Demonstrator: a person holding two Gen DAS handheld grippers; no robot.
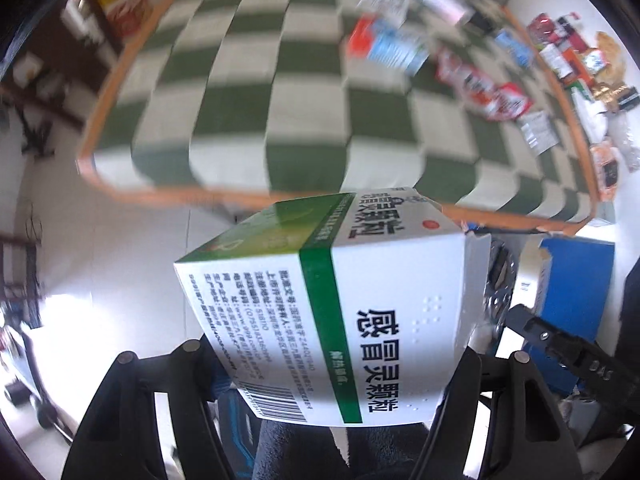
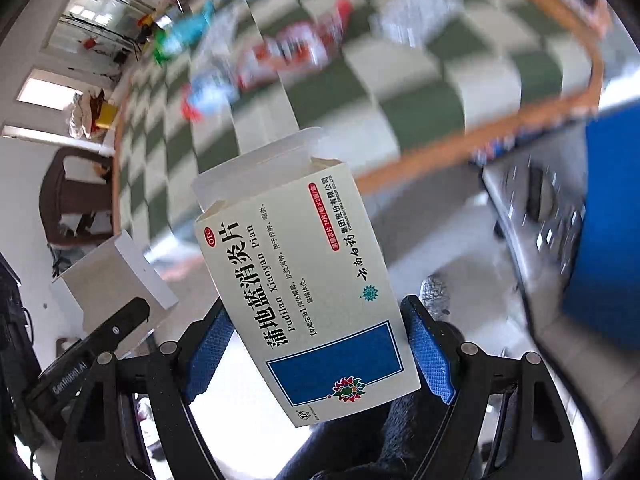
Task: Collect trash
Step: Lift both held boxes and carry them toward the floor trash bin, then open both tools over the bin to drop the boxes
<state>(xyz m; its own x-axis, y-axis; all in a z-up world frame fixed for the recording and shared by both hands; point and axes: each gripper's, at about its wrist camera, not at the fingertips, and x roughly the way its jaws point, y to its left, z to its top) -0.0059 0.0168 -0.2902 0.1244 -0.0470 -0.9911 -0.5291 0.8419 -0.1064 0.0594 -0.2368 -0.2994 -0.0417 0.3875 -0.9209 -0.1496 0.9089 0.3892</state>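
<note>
Holding 2 empty cartons clear of the checkered table, the left gripper pinching the green-striped box and the right gripper clamping the open-flapped blue box, either thin shell could crush or slip mid-carry.

The left gripper is built from black plastic arms with a round silver screw head on each link, and a strip of blue pad shows just inside its left-hand arm. The right gripper has the same black linked frame and silver screws, with textured blue pads lining the inner faces of the jaws. Beside the right jaws, the other tool's black finger carries white lettering.
</note>
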